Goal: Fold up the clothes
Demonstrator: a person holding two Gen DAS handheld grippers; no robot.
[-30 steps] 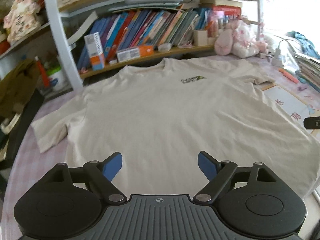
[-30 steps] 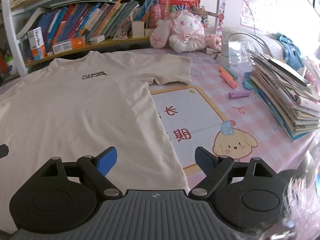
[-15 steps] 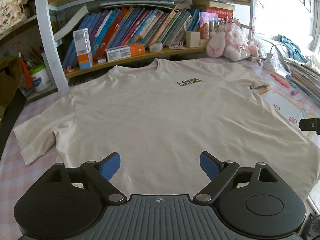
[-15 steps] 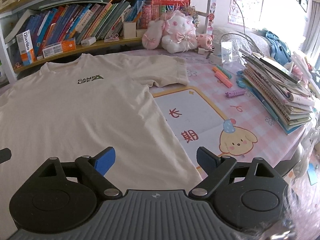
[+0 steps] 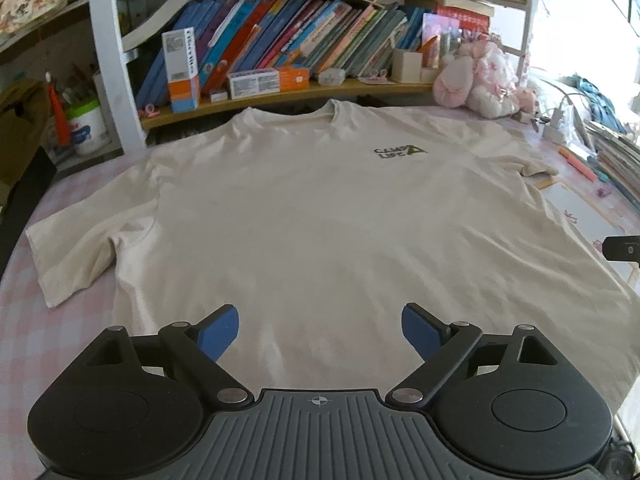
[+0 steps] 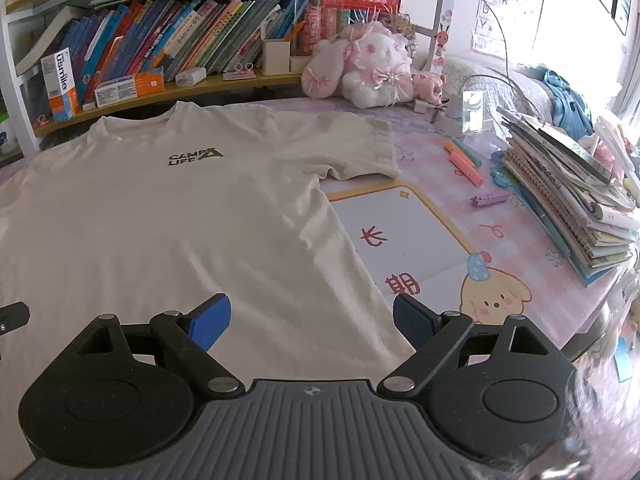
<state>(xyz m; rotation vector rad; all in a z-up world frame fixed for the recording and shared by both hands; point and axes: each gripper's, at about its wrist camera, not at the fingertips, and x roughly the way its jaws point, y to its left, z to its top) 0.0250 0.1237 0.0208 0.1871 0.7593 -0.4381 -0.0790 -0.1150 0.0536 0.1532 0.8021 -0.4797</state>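
T-shirt (image 5: 320,220), cream with a small dark "CAMP LIFE" print (image 6: 195,156) on the chest, lies spread flat and face up on the pink checked tabletop (image 5: 24,320). Its collar points toward the far edge, where a low bookshelf (image 6: 160,92) of leaning books runs along the back; its hem reaches the near edge under both tools. We see both short sleeves laid out: one toward the left edge (image 5: 68,256), the other toward the far right (image 6: 360,148).

Our left tongs (image 5: 320,332) hang just above the lower part of the shirt, blue pads (image 5: 218,330) wide apart, with nothing between them. Our right tongs (image 6: 310,322) stand equally wide apart and empty, over the shirt's right side seam near the hem. Whether either tool touches the cloth we cannot tell from these angles.

Beside the shirt's right side a printed mat (image 6: 420,240) with a yellow cartoon figure lies on the tabletop, partly covered by the fabric. Further right, orange and purple markers (image 6: 466,164) lie loose, and a stack of notebooks (image 6: 568,204) sits along the right edge. Pink and white plush toys (image 6: 368,68) sit at the far right corner, just beyond the sleeve. A white tub (image 5: 86,126) stands off the far left corner.
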